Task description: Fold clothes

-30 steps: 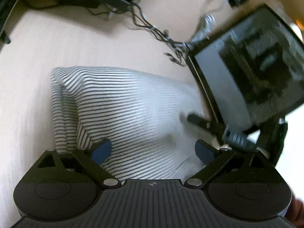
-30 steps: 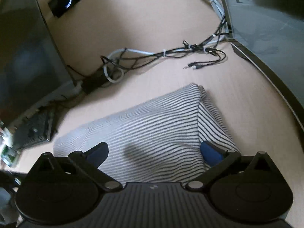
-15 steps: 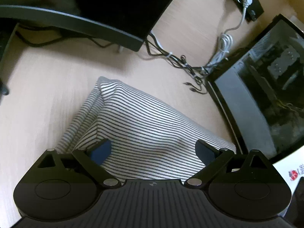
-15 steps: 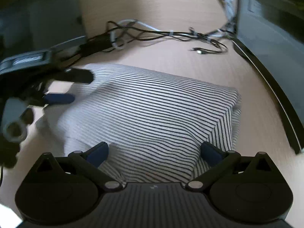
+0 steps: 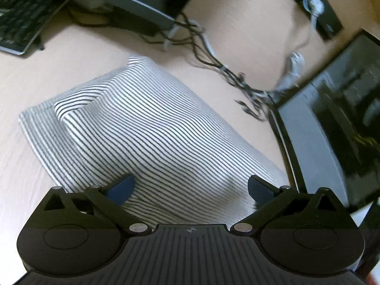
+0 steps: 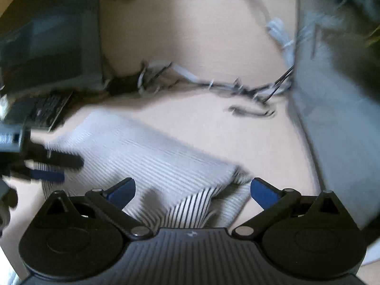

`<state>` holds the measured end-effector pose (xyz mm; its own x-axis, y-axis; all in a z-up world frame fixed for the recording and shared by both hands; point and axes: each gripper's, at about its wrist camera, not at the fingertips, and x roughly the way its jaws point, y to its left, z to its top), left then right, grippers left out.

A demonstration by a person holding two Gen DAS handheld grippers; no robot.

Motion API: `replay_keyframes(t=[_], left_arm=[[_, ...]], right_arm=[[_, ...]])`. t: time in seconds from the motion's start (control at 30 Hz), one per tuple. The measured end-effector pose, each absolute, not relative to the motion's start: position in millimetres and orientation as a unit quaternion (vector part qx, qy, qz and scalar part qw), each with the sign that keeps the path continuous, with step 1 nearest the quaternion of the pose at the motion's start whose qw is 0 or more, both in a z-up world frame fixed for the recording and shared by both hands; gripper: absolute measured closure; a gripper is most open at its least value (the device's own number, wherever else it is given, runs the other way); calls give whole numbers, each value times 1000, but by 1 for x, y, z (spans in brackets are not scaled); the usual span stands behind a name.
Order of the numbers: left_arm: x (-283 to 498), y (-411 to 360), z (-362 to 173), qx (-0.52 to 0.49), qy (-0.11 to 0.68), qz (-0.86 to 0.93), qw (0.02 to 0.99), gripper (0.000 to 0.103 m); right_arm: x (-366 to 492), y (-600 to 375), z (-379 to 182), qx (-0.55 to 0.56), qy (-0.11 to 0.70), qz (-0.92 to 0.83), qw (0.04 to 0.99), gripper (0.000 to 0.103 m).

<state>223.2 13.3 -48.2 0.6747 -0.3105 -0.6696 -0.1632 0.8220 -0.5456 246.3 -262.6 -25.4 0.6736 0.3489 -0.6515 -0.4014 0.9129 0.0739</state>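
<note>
A black-and-white striped garment [image 5: 152, 137] lies folded in a thick rectangle on the light wooden desk [image 5: 35, 87]. My left gripper [image 5: 190, 187] is open and empty just above its near edge. In the right wrist view the garment [image 6: 147, 156] is blurred by motion, with a loose striped flap at its near right corner. My right gripper [image 6: 192, 190] is open and empty over that corner. The left gripper's fingers [image 6: 57, 163] show at the garment's left end, apart and holding nothing.
A tangle of cables [image 5: 213, 64] lies beyond the garment. A dark monitor [image 5: 332, 118] stands to the right and another monitor base [image 5: 133, 11] at the back. A keyboard [image 5: 21, 23] sits far left. The right wrist view shows the cables [image 6: 213, 87] and a keyboard [image 6: 47, 111].
Both cameras have swung while staying above the garment. The garment has shifted in view and its right corner now shows a loose flap. Both grippers stay open.
</note>
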Motion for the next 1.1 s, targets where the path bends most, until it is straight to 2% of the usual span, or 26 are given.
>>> replay_keyframes(t=[0.13, 0.37, 0.73, 0.9, 1.0, 1.1], left_arm=[[230, 8, -46, -285, 410, -16, 867, 0], [237, -8, -48, -212, 413, 6, 886, 0], [241, -27, -56, -95, 406, 19, 909, 0], [240, -18, -55, -78, 411, -18, 908, 0], [239, -14, -56, -72, 408, -32, 910, 0], [239, -14, -57, -71, 403, -32, 912, 0]], right_arm=[[264, -271, -47, 2, 386, 235, 892, 0], [260, -266, -54, -11, 367, 250, 896, 0], [233, -254, -48, -27, 367, 271, 890, 0], [238, -261, -35, -6, 395, 290, 872, 0], [237, -273, -14, -1, 370, 271, 889, 0], [234, -268, 4, -49, 314, 241, 917, 0]])
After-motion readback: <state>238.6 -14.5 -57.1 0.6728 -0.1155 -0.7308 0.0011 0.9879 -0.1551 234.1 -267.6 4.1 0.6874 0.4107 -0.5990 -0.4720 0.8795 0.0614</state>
